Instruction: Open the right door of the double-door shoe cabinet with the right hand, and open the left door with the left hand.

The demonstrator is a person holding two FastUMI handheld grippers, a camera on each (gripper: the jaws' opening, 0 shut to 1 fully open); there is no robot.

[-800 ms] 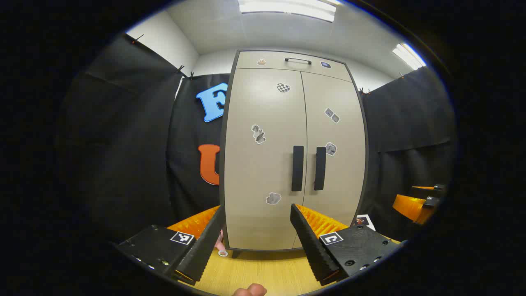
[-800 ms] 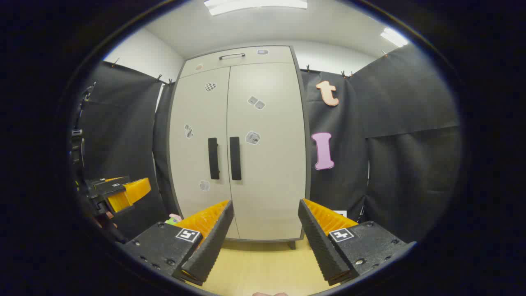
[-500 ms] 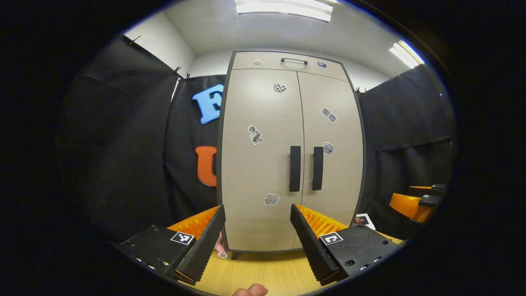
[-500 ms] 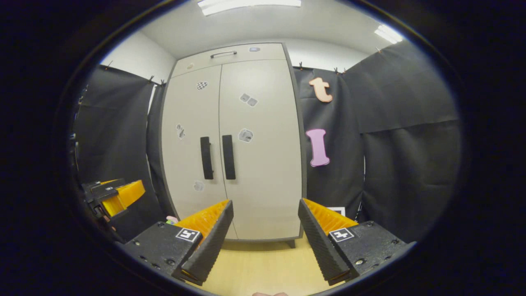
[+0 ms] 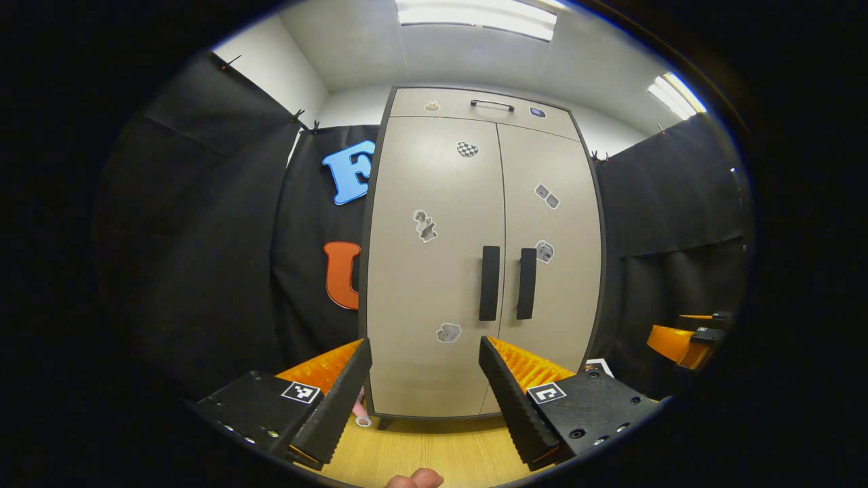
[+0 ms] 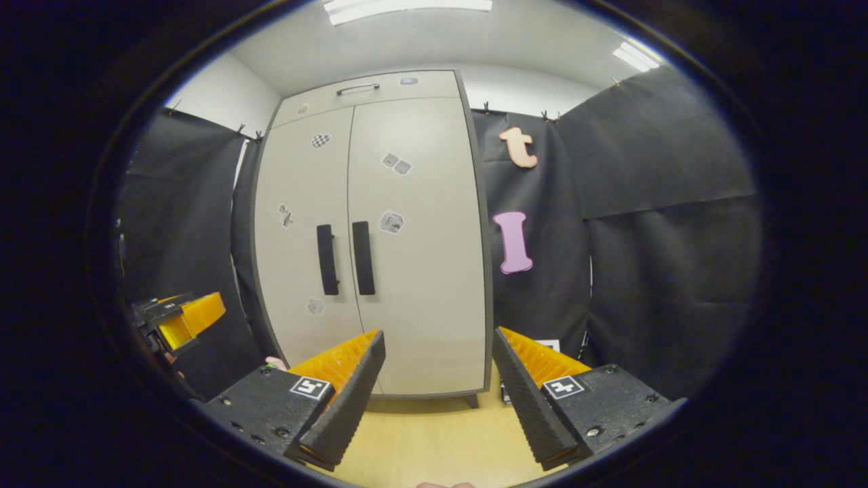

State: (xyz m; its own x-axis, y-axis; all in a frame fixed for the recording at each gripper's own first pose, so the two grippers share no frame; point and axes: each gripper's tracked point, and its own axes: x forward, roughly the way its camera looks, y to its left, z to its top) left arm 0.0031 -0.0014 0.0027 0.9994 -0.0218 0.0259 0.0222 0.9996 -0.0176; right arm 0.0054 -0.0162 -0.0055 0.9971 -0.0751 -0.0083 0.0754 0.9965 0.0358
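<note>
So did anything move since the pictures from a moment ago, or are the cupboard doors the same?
In the right gripper view the shoe cabinet has slid leftward, so the right gripper has swung a little to the right. Nothing was grabbed or let go. Both doors stay shut, both door handles untouched, and the left gripper stays open, barely shifting.

My right gripper swings rightward, so the shoe cabinet now sits further to its left.
</note>
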